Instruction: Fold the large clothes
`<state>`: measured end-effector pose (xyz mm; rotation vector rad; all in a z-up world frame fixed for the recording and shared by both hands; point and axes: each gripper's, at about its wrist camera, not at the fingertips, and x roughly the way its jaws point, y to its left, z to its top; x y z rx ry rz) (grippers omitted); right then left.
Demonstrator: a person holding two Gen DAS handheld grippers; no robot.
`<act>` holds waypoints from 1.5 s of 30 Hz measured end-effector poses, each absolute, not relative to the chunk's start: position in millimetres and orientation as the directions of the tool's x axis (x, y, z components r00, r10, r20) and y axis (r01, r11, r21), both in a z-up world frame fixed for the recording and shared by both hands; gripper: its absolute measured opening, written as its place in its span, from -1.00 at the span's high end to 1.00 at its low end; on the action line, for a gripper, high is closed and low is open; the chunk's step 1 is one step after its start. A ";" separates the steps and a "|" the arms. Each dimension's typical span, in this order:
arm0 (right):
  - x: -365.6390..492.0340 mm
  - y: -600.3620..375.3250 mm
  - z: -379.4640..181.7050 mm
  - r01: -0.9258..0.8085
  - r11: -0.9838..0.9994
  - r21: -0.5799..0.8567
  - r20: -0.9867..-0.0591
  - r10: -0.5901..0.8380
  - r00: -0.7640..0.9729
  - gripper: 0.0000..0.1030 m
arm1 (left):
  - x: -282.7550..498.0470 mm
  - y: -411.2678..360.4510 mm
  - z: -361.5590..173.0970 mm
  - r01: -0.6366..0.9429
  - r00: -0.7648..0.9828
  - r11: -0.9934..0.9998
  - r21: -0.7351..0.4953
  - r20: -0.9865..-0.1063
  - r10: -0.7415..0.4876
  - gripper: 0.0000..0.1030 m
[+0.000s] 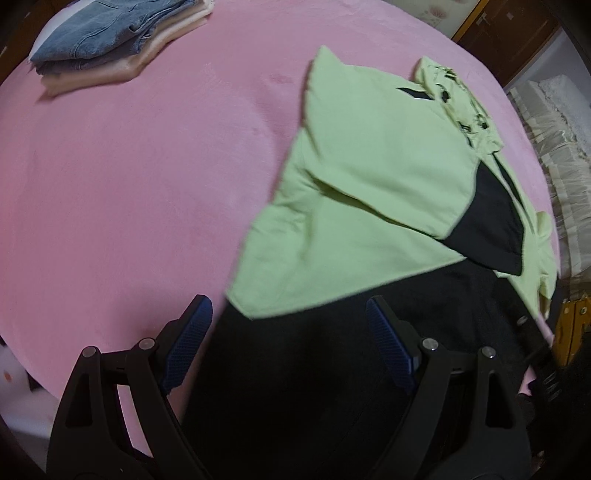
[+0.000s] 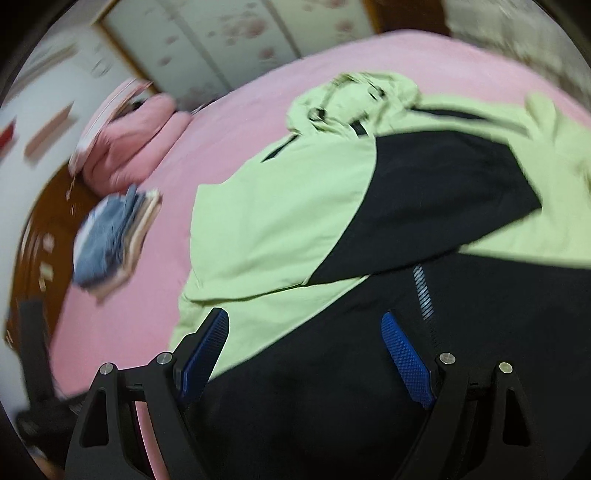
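Note:
A light green and black hooded jacket [image 1: 373,184] lies on the pink bed [image 1: 129,166], one sleeve folded across its body. It also shows in the right wrist view [image 2: 280,221], hood at the far end. My left gripper [image 1: 288,306] is open and empty, above the jacket's black lower part near its left edge. My right gripper [image 2: 304,321] is open and empty, above the black lower part near the zip [image 2: 424,295].
A stack of folded clothes, blue jeans on top [image 1: 110,33], sits at the bed's far left; it also shows in the right wrist view [image 2: 114,240]. A pink bundle [image 2: 129,140] lies near a wardrobe [image 2: 221,37]. A bedside piece [image 1: 569,332] stands at right.

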<state>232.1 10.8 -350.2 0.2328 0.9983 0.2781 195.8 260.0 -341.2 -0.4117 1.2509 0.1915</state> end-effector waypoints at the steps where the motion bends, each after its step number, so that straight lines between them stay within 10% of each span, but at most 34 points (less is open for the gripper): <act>1: 232.6 10.2 -348.3 -0.172 0.942 0.287 -0.792 0.334 0.511 -0.67 | 193.5 249.5 -336.9 -0.367 0.316 0.906 -0.210 -0.944 -0.091 -0.62; 26: 208.2 -379.0 -267.1 -0.061 0.983 0.176 -0.880 0.184 0.439 -0.67 | 243.6 -162.5 -287.6 -0.122 0.319 0.987 -0.105 -0.946 -0.061 -0.62; 45: 227.8 -707.0 -341.8 0.261 0.930 0.257 -0.936 0.172 0.307 -0.68 | 306.6 -351.4 -305.7 0.123 0.280 0.992 -0.005 -0.959 -0.040 -0.62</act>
